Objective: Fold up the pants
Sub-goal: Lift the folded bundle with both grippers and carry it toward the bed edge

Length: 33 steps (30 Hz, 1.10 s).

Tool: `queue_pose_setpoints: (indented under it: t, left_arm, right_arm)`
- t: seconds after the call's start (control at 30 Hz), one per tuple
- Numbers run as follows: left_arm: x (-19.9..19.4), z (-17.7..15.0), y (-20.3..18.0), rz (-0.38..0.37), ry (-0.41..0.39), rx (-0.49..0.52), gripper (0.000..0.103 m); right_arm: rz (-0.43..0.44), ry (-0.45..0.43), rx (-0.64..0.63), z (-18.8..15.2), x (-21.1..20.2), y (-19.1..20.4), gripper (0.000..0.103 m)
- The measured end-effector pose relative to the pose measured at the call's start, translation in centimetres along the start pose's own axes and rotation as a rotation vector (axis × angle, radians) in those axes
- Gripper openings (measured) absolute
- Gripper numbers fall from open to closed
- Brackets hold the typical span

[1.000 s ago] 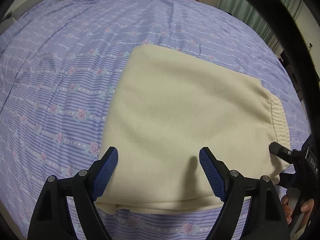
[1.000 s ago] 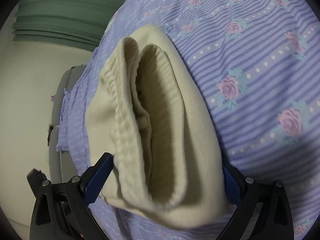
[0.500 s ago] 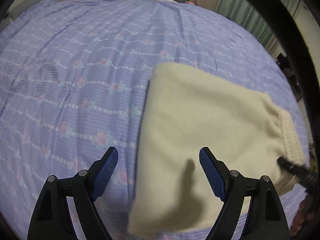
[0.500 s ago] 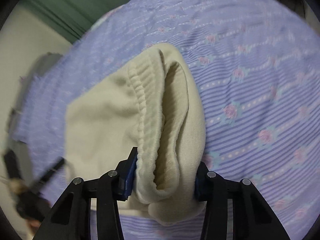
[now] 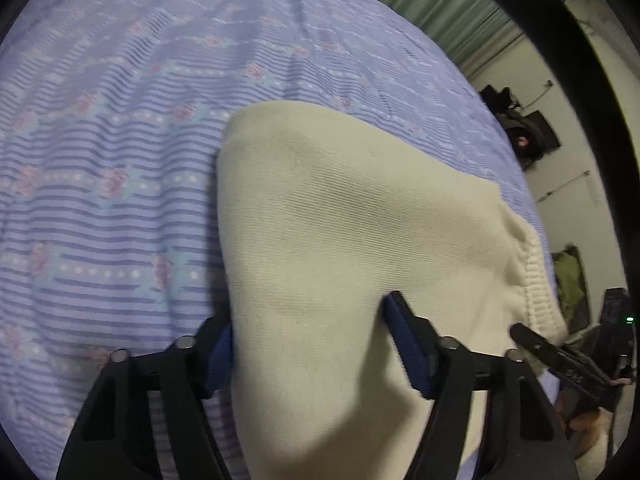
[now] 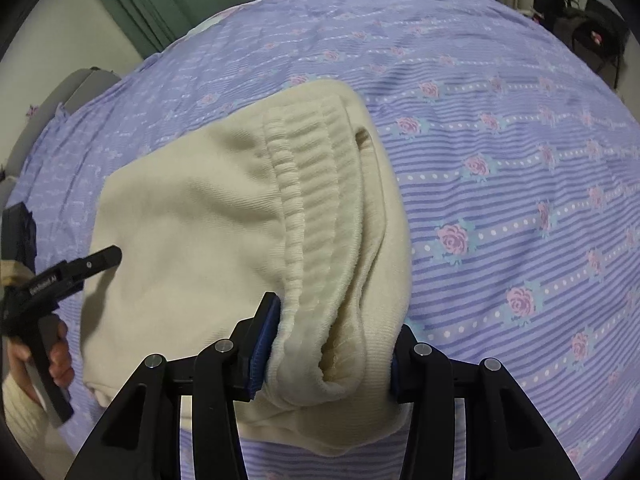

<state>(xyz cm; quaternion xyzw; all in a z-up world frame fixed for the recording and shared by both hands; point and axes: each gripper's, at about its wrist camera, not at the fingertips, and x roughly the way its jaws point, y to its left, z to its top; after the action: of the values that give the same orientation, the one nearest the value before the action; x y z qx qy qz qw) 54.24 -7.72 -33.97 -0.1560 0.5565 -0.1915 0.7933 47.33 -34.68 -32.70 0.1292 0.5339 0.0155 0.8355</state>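
Pictured on a lilac striped bedspread with pink roses (image 6: pixel 520 184): folded cream fleece pants (image 5: pixel 360 220), caught at two places along the near edge and partly raised off the bed.

Right black two-finger gripper with blue pads (image 6: pixel 328 344), jaws part-way in, clamped on the bunched ribbed waistband (image 6: pixel 320 184); blue pads pressing the cloth from both sides, several layers rolled between them. Seen also from the left wrist camera at the far right, gripped by a hand (image 5: pixel 580 416).

Left black two-finger gripper with blue pads (image 5: pixel 316 344), jaws closing at middling width around the plain folded end of the pants. Cloth between the blue pads; left pad against the folded edge, right pad sunk into a dent in the fabric. Seen from the right wrist camera at the far left, one black finger (image 6: pixel 96 260) reaching the cloth's edge, held by a hand in a cream sleeve (image 6: pixel 24 420).

Long axis of the bundle running from one gripper to the other, across the bed's near side. Waistband end at the right gripper, its ribbing running away from that camera; smooth folded edge at the left gripper. Far corner of the bundle resting on the bedspread, green curtains (image 6: pixel 192 8) behind the bed.
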Motion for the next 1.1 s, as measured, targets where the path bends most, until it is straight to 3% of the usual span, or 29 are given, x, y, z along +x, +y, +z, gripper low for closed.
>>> queue_pose_setpoints:
  t: [0.07, 0.13, 0.2, 0.43, 0.53, 0.57, 0.6, 0.77, 0.9, 1.1]
  left_arm:
    - [-1.0, -0.1, -0.1, -0.071, -0.004, -0.011, 0.043]
    - [-2.5, -0.1, -0.9, -0.12, -0.028, 0.047, 0.044]
    - [-2.3, 0.0, -0.7, -0.106, -0.016, 0.061, 0.044]
    - [1.8, 0.9, 0.4, -0.045, 0.033, -0.031, 0.051]
    - [1.6, 1.0, -0.4, 0.002, 0.03, -0.039, 0.041]
    - [1.3, 1.1, -0.9, 0.015, 0.023, -0.039, 0.034]
    - [0.8, 1.2, -1.1, 0.029, 0.013, -0.039, 0.029]
    - [-3.5, 0.9, -3.0, 0.047, -0.066, -0.031, 0.024]
    - [-6.8, 0.2, -6.6, 0.102, -0.1, 0.072, 0.023]
    - [-13.0, -1.4, -9.8, 0.113, -0.134, 0.126, 0.023]
  right_arm:
    - [-0.006, -0.006, -0.004, -0.1, -0.1, -0.1, 0.046]
    - [0.0, -0.008, 0.006, -0.2, -0.1, -0.2, 0.047]
    - [0.008, -0.01, 0.011, -0.4, 0.0, -0.3, 0.048]
    - [0.025, -0.001, 0.039, 0.0, 0.7, -0.5, 0.053]
    - [0.06, 0.004, 0.088, 0.1, 1.2, -1.3, 0.053]
    - [0.065, 0.006, 0.092, 0.3, 1.2, -1.4, 0.051]
    - [0.07, 0.004, 0.089, 0.3, 0.8, -1.4, 0.049]
    - [0.095, -0.047, 0.04, 0.4, -2.8, -0.2, 0.038]
    - [0.12, -0.098, 0.005, 0.4, -6.5, 1.1, 0.036]
    - [0.145, -0.162, -0.045, -0.9, -13.4, 2.4, 0.036]
